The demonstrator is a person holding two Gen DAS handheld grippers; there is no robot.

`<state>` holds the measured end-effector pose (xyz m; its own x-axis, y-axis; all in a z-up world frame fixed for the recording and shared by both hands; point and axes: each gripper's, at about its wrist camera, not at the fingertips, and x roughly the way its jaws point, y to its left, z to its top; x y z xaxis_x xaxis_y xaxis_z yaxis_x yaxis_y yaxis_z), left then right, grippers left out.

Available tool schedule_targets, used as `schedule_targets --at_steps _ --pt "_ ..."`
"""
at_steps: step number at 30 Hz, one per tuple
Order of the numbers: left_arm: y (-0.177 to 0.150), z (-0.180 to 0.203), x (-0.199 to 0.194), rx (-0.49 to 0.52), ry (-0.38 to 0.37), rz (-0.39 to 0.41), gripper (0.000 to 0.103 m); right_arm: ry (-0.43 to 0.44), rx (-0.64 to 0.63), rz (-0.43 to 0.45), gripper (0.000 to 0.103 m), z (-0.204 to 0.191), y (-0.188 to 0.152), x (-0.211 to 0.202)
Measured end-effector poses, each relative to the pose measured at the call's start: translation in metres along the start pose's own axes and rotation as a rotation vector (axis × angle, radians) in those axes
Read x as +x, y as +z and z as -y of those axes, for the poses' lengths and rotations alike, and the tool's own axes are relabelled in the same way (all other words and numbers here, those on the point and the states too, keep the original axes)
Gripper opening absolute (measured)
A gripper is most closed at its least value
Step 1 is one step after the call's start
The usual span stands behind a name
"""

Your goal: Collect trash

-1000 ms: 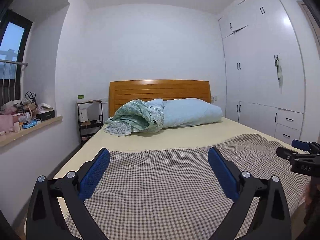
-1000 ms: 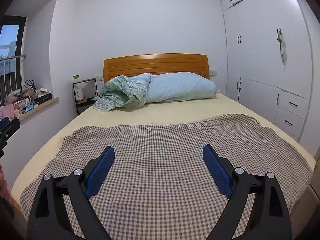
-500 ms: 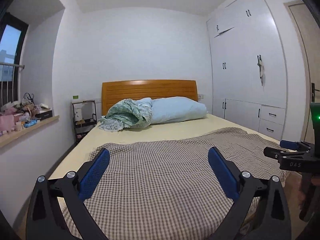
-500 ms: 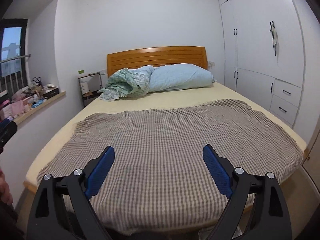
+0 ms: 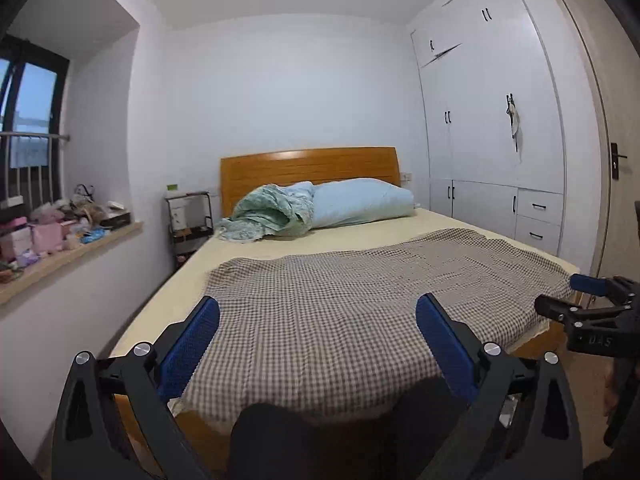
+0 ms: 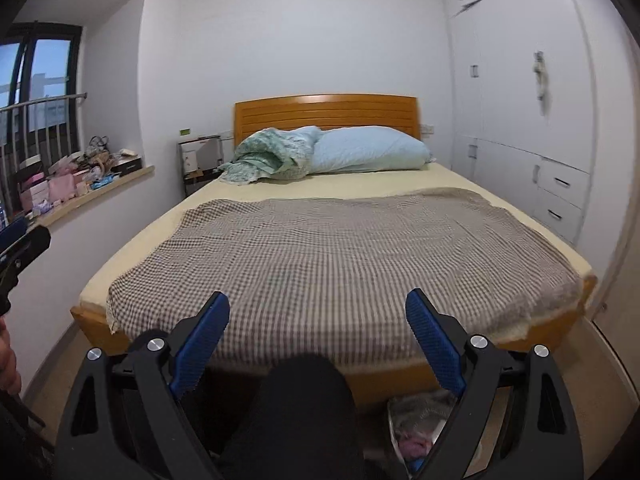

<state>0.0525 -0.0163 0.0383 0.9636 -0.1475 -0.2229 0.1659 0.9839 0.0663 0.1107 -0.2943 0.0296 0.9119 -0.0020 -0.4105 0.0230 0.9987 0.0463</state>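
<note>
My left gripper [image 5: 318, 330] is open and empty, held above the foot of the bed [image 5: 360, 320]. My right gripper [image 6: 318, 326] is open and empty, also in front of the bed's foot. The right gripper also shows at the right edge of the left wrist view [image 5: 592, 304]. A bin lined with a plastic bag [image 6: 420, 424] with crumpled pink and white things in it stands on the floor by the bed's foot, partly hidden behind my right finger. No loose trash shows on the bed.
A checked blanket [image 6: 340, 252] covers the bed's near half; a pillow [image 6: 368, 150] and bunched green quilt [image 6: 264, 156] lie by the headboard. A cluttered window sill [image 6: 72, 184] is left, a small shelf [image 6: 200, 164] beside the bed, white wardrobes [image 6: 528, 120] right. A dark knee [image 6: 304, 412] is below.
Both grippers have pulled back from the bed and away from it. The bed's foot, the floor and the bin have come into view. Both stay open.
</note>
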Motion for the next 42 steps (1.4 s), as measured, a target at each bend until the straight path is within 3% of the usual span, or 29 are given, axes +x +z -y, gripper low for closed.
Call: schedule_targets --at_steps 6,9,12,15,42 --pt "-0.029 0.009 -0.062 -0.047 0.039 0.029 0.095 0.013 0.04 0.028 0.086 -0.004 -0.045 -0.051" --pt "-0.037 0.013 -0.091 0.009 0.077 0.061 0.095 -0.012 -0.008 0.02 0.086 -0.008 -0.051 -0.065" --pt "-0.041 0.005 -0.105 -0.034 0.057 0.048 0.095 0.011 0.015 0.051 0.086 -0.008 -0.047 -0.077" --pt "-0.043 0.0 -0.11 -0.05 0.075 0.042 0.095 0.029 0.009 0.084 0.086 -0.012 -0.049 -0.084" --pt "-0.031 -0.012 -0.096 -0.072 0.059 0.033 0.095 0.033 -0.022 0.061 0.086 -0.019 -0.067 -0.09"
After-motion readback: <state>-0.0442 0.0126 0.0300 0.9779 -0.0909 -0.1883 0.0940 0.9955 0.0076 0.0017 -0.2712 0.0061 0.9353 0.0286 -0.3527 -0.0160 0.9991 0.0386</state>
